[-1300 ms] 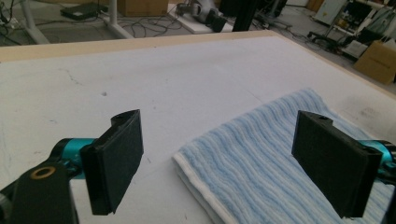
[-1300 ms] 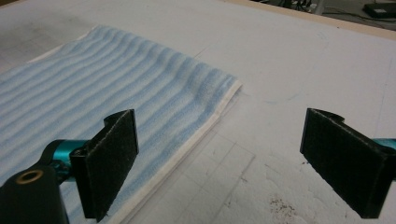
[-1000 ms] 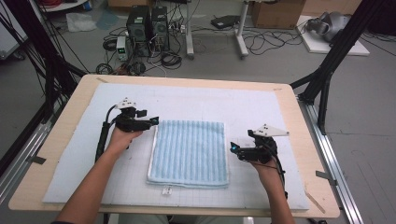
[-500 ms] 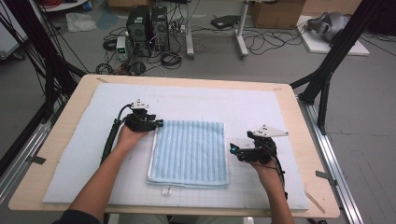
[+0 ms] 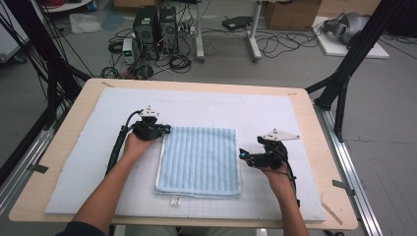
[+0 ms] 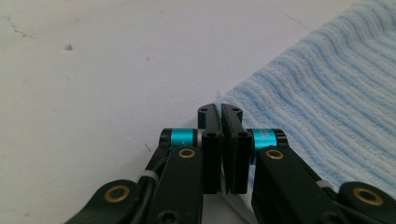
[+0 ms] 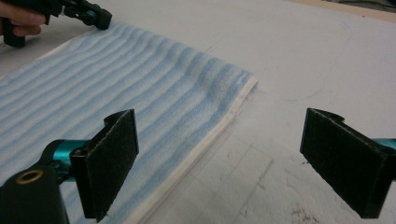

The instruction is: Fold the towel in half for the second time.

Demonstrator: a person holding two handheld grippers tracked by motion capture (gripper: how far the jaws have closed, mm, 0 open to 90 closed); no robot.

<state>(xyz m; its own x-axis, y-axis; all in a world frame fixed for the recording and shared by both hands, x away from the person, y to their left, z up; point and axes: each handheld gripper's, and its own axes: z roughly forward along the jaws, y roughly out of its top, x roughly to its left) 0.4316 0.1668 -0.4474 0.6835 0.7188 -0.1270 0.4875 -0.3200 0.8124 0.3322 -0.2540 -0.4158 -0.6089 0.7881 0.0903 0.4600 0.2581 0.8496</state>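
Note:
A light blue striped towel (image 5: 199,160) lies flat on the white mat (image 5: 88,152). My left gripper (image 5: 164,130) sits at the towel's far left corner. In the left gripper view its jaws (image 6: 220,109) have just been closing and now stand together, with the towel's (image 6: 327,93) corner edge pinched at their tips. My right gripper (image 5: 243,156) rests beside the towel's right edge, near its middle. In the right gripper view it stands wide open (image 7: 219,119) with nothing between its pads, and the towel's (image 7: 116,84) white hem runs past its left pad (image 7: 112,163).
The mat covers most of a wooden table (image 5: 322,147). A small white tag (image 5: 175,201) lies just in front of the towel. Beyond the table are computer towers (image 5: 155,24), cables and black frame legs (image 5: 344,78).
My left gripper has shifted slightly right onto the towel's far left corner and its jaws have gone from open to shut. The right gripper has stayed put and open.

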